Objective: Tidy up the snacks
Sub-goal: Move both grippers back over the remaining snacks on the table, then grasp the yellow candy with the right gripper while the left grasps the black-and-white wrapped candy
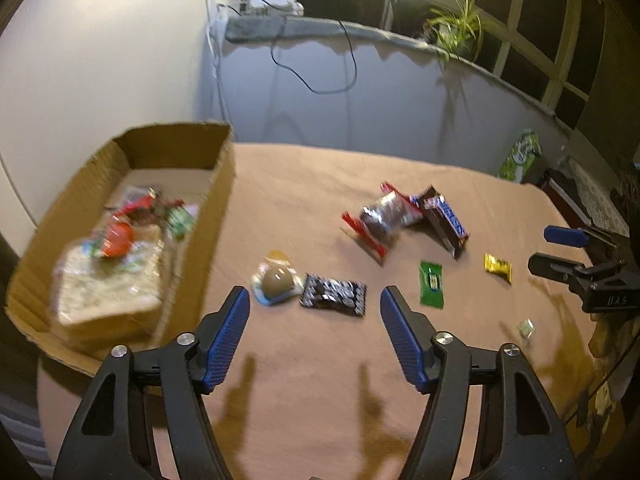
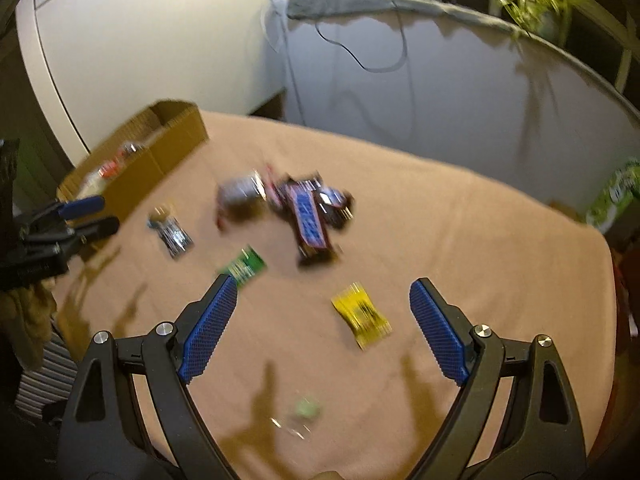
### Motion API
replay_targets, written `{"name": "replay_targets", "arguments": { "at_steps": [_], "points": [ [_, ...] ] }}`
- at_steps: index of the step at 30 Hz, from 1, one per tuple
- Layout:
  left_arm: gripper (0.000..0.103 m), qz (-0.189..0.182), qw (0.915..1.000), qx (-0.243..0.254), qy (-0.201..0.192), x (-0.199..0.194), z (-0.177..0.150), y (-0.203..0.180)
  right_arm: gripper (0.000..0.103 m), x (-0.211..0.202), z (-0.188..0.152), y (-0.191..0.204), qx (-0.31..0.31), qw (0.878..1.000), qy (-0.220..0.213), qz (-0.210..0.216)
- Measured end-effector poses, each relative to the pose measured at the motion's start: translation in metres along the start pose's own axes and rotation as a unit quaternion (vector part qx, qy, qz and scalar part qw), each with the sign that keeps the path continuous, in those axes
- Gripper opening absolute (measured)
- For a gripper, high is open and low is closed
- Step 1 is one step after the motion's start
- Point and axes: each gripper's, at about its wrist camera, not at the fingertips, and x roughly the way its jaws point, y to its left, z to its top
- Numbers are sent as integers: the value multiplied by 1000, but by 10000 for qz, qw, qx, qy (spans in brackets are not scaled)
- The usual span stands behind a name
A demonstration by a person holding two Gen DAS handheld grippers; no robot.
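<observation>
Broadly, the worktop [image 1: 320, 360] under its tan cloth carries everything, with the box [image 1: 216, 216] at its left edge already holding bread and several wrapped snacks. Loose snacks lie well apart from the box in the middle: a heap of bars [image 1: 404, 220], a black packet [image 1: 334, 294] touching a round cake [image 1: 276, 282], then a green sachet [image 1: 431, 283], a yellow sweet [image 1: 498, 267] and a tiny pale sweet [image 1: 526, 327].

The left hand-held gripper [image 1: 314, 300] hangs above the cloth with its jaws apart and empty, the black packet just beyond them. The right hand-held gripper [image 2: 322, 300] is likewise spread wide and empty, with the yellow sweet [image 2: 360, 314] lying between its blue pads, untouched.

All these wrappers look light, thin and slick, likely to slide on the cloth or crumple rather than resist. The black packet is best pinched across its short width at the middle; the yellow sweet across its plump centre, not its twisted ends. The cake seems soft, so a gentle squeeze suits it.
</observation>
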Motion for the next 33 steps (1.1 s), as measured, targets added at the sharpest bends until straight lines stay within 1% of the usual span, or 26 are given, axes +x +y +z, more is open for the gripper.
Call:
{"name": "replay_targets", "arguments": {
  "at_steps": [3, 6, 8, 16, 17, 19, 23, 33],
  "points": [
    [62, -78, 9999, 9, 132, 9, -4, -4, 91, 6, -14, -11, 65, 9998, 145, -83],
    [61, -96, 9997, 17, 217, 15, -5, -6, 91, 12, -21, -18, 120, 9996, 236, -67],
    [58, -104, 9996, 24, 253, 18, -6, -7, 91, 13, -23, -21, 100, 9996, 240, -56],
    [56, -68, 9991, 83, 406, 34, -4, -7, 90, 28, -17, -17, -134, 9995, 286, -5],
    [56, -55, 9990, 100, 424, 36, -3, -8, 89, 30, -16, -17, -179, 9994, 301, 4],
    [56, -46, 9988, 133, 461, 41, -1, -9, 85, 34, -15, -17, -237, 9992, 335, 9],
    [56, -97, 9981, 222, 563, 50, 1, -13, 84, 41, -12, -19, -312, 9987, 398, 20],
    [56, 7, 9972, 389, 645, 65, 5, -18, 81, 55, -9, -25, -384, 9979, 513, 92]
  ]
}}
